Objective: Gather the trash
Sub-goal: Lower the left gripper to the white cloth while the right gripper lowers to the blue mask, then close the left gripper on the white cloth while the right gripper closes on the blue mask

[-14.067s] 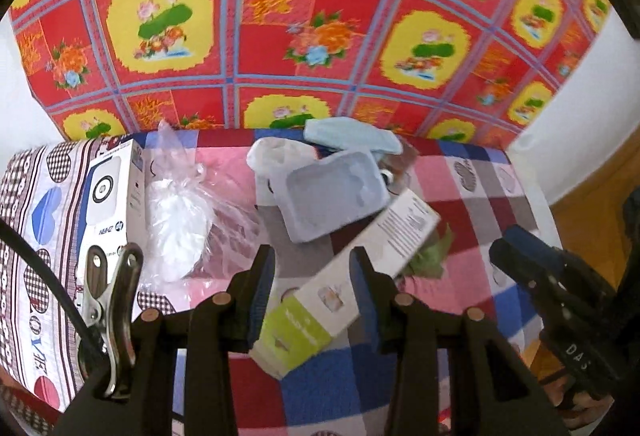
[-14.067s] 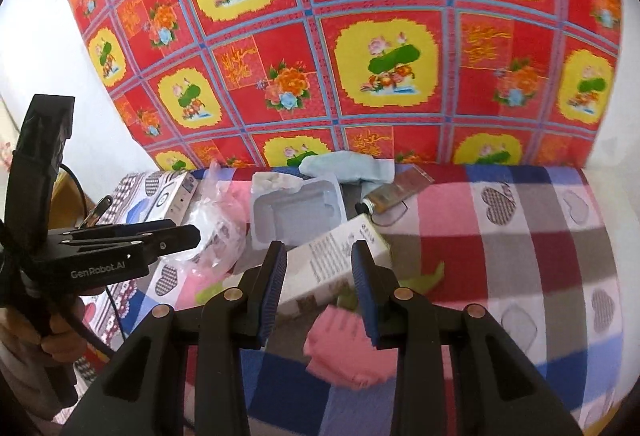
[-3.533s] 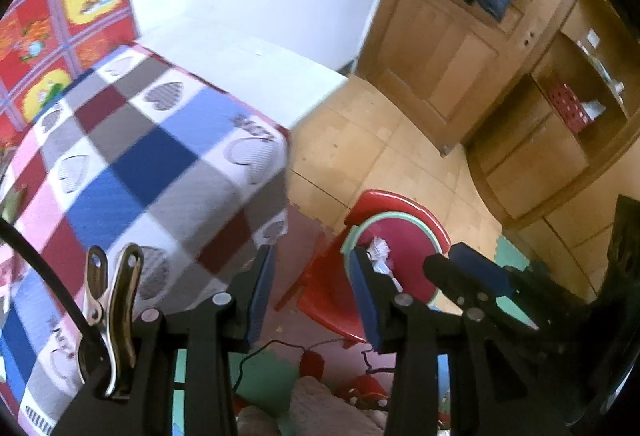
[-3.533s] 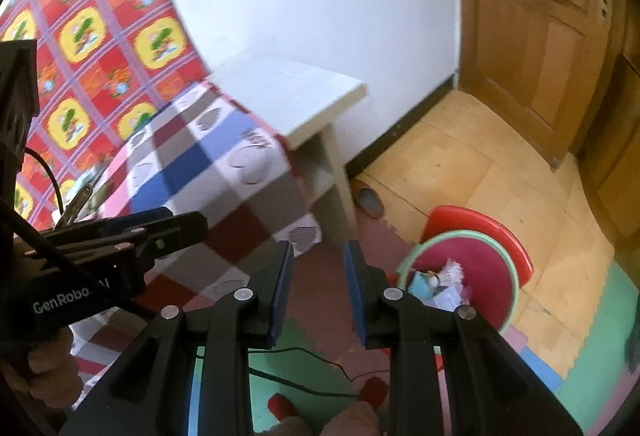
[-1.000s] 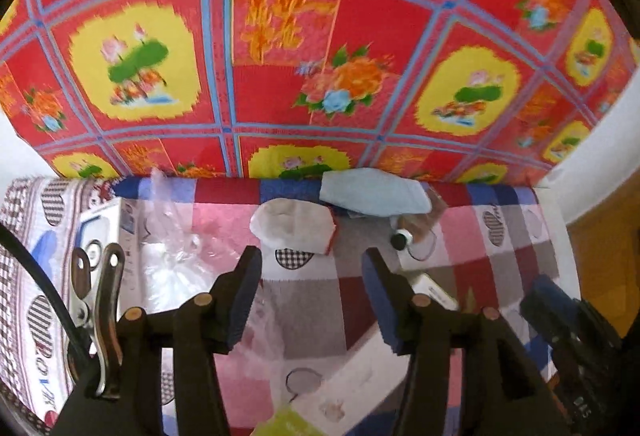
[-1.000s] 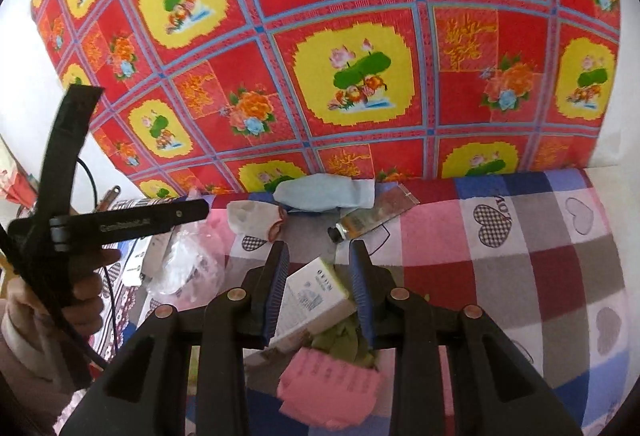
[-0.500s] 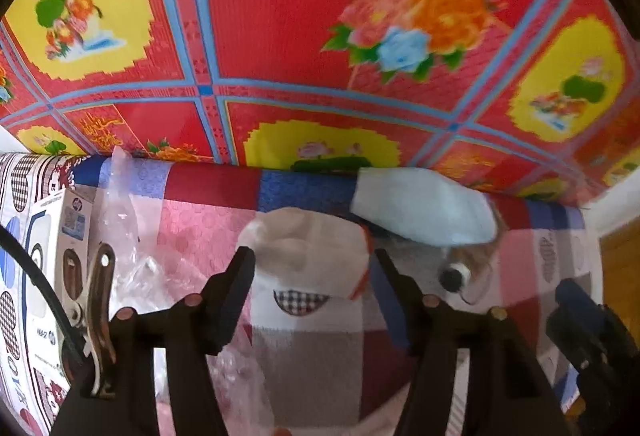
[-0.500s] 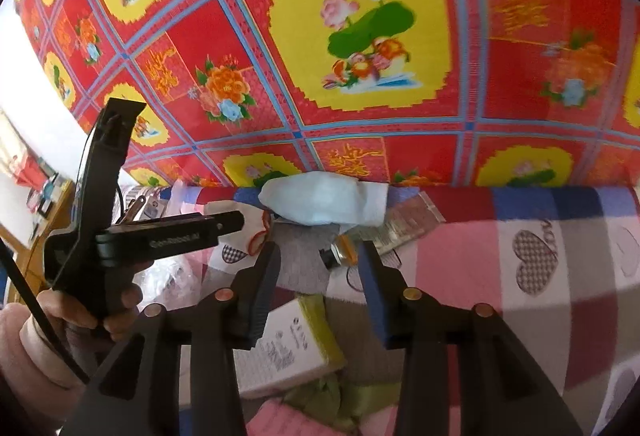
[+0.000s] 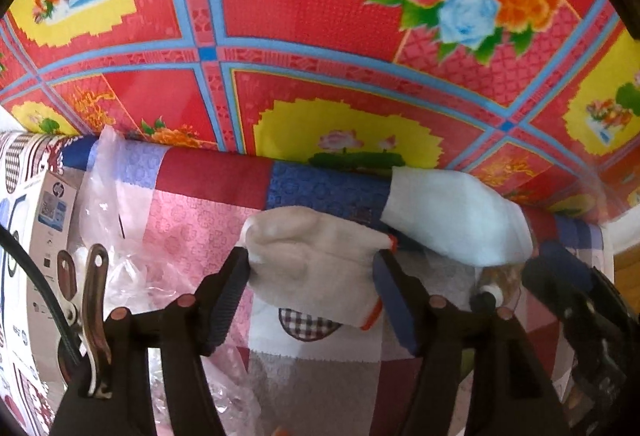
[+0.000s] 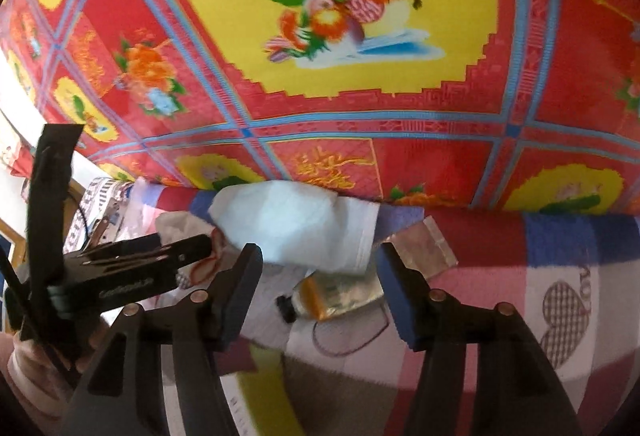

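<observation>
Left wrist view: the left gripper [image 9: 312,278] had dropped closer to the checked tabletop [image 9: 208,212] than a second before, its jaws still opening and now straddling the cream glove [image 9: 312,260] with orange-trimmed cuff. The pads stood at either side of the glove, and whether they touched it could not be told. The pale blue cloth [image 9: 456,220] lay just behind it to the right, against the red floral sheet [image 9: 304,16]. A clear plastic bag [image 9: 120,236] and a white box [image 9: 44,236] sat at the left.

Right wrist view: the right gripper [image 10: 318,272] had also moved in and down, jaws widening, nothing between them pressed. Ahead of it lay the pale blue cloth [image 10: 296,228] and, below that, a small tube [image 10: 340,296]. The left gripper [image 10: 160,260] showed at the left.

Both grippers seemed set to pick up more trash, the glove likely first.
</observation>
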Tool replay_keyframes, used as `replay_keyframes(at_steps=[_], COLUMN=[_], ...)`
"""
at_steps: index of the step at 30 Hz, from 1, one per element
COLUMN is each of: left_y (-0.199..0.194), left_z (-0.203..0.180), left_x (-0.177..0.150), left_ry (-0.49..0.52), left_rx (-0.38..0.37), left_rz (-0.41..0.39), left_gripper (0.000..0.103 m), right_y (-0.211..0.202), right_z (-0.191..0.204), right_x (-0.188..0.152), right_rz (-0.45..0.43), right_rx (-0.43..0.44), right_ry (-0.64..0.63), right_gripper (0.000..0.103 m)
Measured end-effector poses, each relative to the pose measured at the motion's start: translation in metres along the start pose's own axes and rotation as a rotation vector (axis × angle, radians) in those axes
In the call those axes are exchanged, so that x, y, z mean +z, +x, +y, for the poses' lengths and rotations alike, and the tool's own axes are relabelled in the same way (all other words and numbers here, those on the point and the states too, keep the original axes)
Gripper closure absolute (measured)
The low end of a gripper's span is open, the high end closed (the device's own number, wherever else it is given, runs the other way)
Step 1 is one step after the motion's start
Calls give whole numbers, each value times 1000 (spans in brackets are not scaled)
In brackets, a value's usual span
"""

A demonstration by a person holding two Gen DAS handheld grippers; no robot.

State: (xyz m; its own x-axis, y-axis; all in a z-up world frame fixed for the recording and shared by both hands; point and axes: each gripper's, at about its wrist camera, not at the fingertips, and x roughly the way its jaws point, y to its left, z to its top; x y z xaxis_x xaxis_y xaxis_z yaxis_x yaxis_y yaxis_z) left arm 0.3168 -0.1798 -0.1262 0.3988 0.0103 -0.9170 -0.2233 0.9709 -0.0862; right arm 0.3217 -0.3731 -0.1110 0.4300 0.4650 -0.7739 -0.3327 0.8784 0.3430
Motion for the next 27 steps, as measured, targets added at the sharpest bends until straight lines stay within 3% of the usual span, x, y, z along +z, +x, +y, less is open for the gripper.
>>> replay_keyframes(at_steps=[12, 16, 23, 27], left_y=[13, 14, 5, 0], left_z=[1, -4, -10, -4], left_x=[5, 4, -3, -1], left_ry=[-49, -39, -35, -47], left_rx=[22, 36, 35, 0], left_rz=[-38, -54, -69, -61], left_gripper=[28, 29, 48, 65], right_y=[31, 35, 38, 30], right_z=[4, 6, 10, 14], right_x=[8, 8, 5, 5], right_rz=[49, 51, 43, 15], right_rx=[9, 3, 5, 6], right_ry=[-34, -36, -32, -40], right_gripper=[43, 59, 86, 92])
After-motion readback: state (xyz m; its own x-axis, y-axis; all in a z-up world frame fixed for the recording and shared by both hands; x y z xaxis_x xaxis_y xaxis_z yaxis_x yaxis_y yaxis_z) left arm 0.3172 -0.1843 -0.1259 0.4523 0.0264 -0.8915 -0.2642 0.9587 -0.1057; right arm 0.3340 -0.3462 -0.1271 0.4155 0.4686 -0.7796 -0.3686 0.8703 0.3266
